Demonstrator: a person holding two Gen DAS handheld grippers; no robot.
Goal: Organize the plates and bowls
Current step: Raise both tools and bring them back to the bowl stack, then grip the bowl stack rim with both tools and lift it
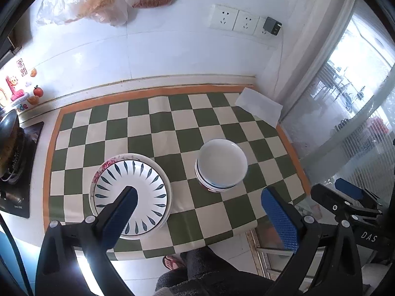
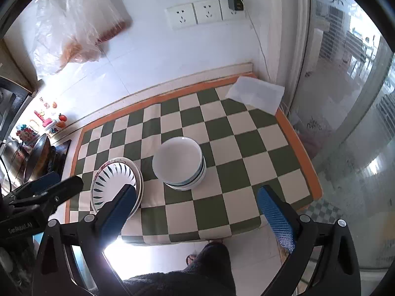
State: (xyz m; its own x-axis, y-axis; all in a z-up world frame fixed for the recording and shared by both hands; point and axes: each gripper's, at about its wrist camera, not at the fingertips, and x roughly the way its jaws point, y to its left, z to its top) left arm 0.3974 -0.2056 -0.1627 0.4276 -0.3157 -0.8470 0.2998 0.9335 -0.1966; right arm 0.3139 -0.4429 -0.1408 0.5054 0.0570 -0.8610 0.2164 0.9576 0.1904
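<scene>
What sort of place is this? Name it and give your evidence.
Most likely a home kitchen: a wok on a stove beside a checkered-mat counter, stacked plates and bowls, wall sockets.

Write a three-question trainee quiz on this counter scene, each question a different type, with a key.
1. True or false: the stack of bowls sits on top of the stack of plates.
2. Multiple choice: the left gripper is A) shut on a plate, B) open and holding nothing, C) shut on a bowl.
3. Fill in: the dishes rest on a green and cream ______ mat.

Key: 1 false, the two stacks stand side by side, apart. 2 B; the right gripper is open and holding nothing too. 3 checkered.
</scene>
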